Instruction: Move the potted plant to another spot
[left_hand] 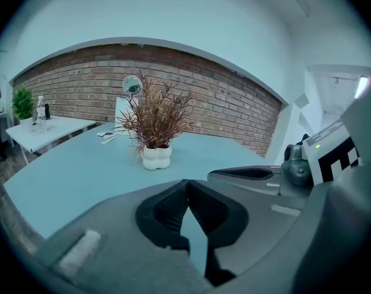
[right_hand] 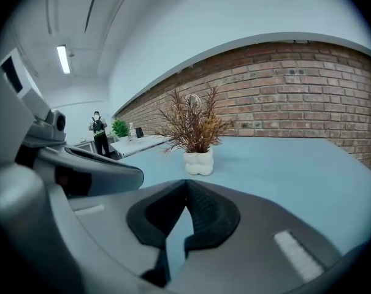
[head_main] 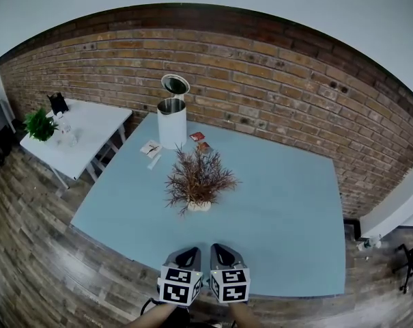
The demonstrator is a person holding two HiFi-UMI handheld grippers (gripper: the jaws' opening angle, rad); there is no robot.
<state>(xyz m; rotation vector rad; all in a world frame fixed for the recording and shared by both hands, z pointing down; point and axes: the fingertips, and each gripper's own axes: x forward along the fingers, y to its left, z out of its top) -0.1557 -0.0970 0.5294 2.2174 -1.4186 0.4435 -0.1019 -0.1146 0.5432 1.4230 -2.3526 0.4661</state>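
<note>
The potted plant, dry reddish-brown sprigs in a lumpy white pot, stands upright near the middle of the light blue table. Both grippers hover side by side over the table's near edge, a short way in front of the plant. My left gripper is shut with nothing between its fingers, and its own view shows the tips meeting with the pot straight ahead. The right gripper is likewise shut and empty, facing the pot. Neither touches the plant.
A white kettle with its lid open stands behind the plant. Small packets and a card lie beside it. A white side table at the left carries a green plant. A brick wall lies behind. A person stands far off.
</note>
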